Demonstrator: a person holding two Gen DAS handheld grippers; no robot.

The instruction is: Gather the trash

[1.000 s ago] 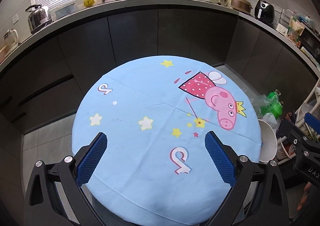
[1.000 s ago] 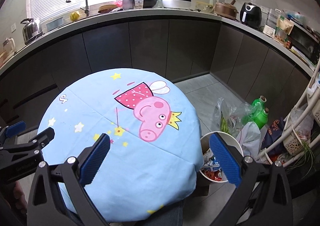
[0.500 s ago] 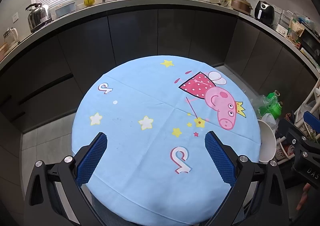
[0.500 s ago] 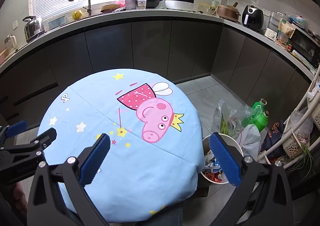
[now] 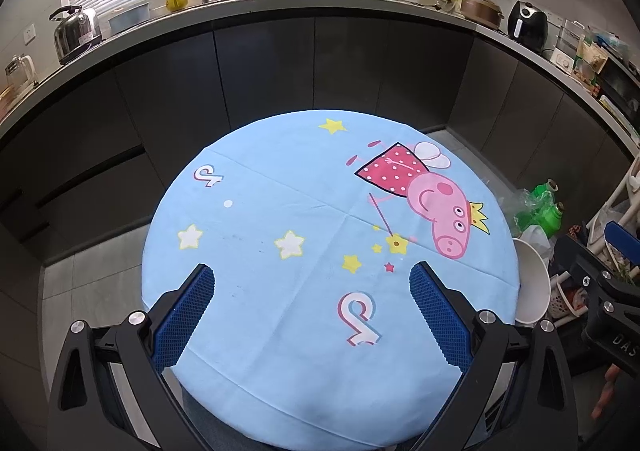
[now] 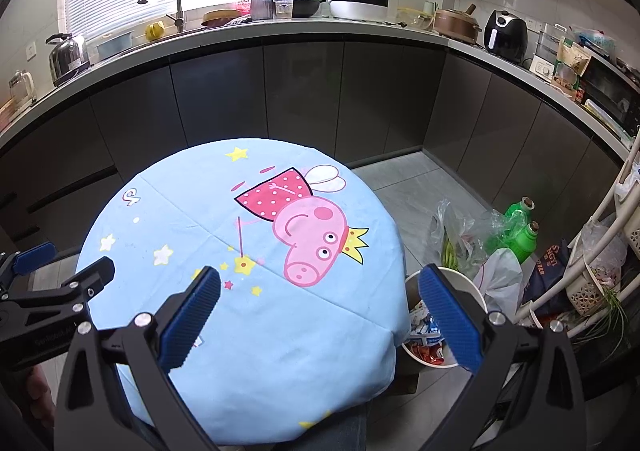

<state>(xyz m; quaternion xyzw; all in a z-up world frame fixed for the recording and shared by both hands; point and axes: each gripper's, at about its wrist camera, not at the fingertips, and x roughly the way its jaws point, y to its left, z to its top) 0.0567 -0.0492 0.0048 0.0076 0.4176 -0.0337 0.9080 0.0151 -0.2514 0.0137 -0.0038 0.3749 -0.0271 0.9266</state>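
Blue-padded jaws: both the left gripper (image 5: pixel 311 283) and the right gripper (image 6: pixel 319 285) stand spread wide, holding nothing.
Change: over the last second the right gripper's view has drifted slightly, so the cartoon pig sits a little further right; the left view is nearly unchanged (no grasp begun).
Tabletop: the round tabletop under a light-blue cartoon-print cloth (image 5: pixel 280 291) carries no loose litter that I can see.
Trash: wrappers lie in the white round bin (image 6: pixel 416 283) on the floor just beside the tabletop's right edge.
Meaning: collecting looks finished here, or the next piece lies off the tabletop.
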